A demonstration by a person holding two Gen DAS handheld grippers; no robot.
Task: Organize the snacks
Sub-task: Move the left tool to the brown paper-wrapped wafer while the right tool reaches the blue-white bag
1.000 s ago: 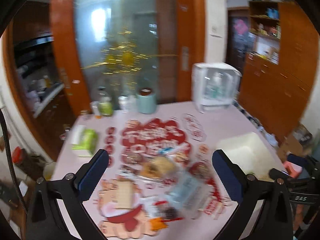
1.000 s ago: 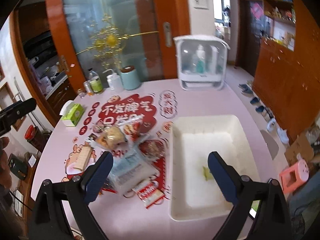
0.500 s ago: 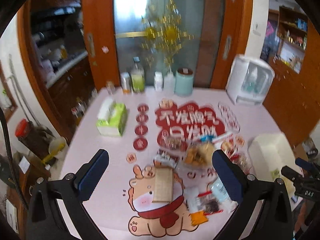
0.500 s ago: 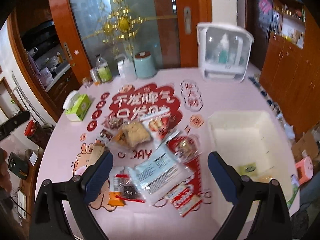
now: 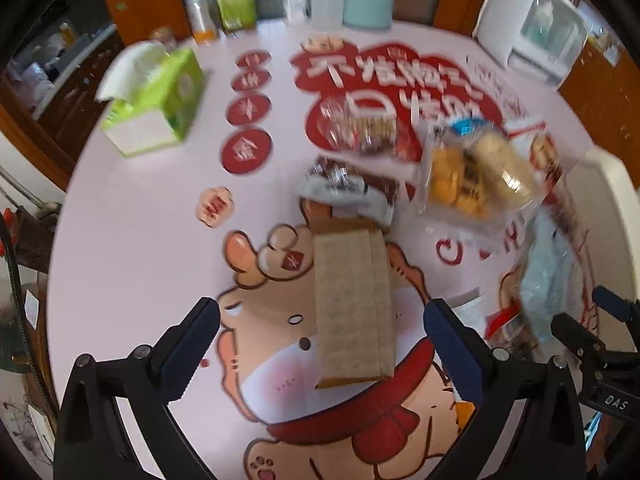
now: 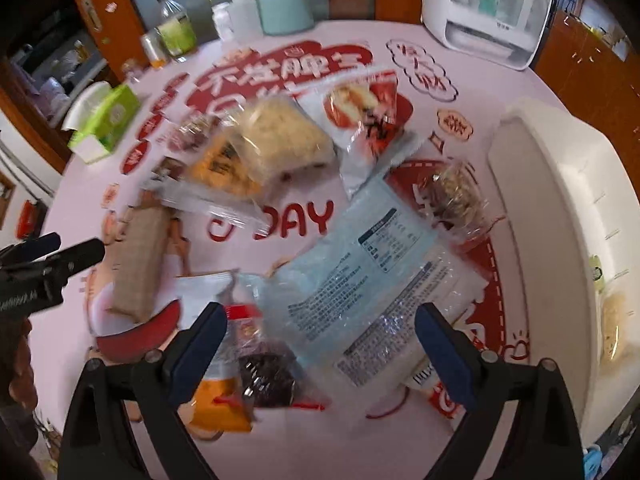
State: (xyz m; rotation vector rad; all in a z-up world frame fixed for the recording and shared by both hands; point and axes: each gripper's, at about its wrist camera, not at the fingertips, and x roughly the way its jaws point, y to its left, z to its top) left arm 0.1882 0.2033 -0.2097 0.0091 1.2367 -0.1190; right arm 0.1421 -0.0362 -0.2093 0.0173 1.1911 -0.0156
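Left wrist view: the left gripper (image 5: 322, 330) hangs spread wide over a brown packet (image 5: 352, 312); the right gripper (image 6: 320, 334), equally agape, hovers above a pale blue bag (image 6: 360, 276) on the counter (image 5: 132, 240).

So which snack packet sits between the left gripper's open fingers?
The plain brown paper packet, lying flat lengthwise in front of the left gripper; the other snacks are glossy or see-through and lie farther right.

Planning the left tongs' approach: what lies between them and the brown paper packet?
Nothing: in the left wrist view the brown paper packet already reaches in between the open left tongs, lying on the printed table mat.
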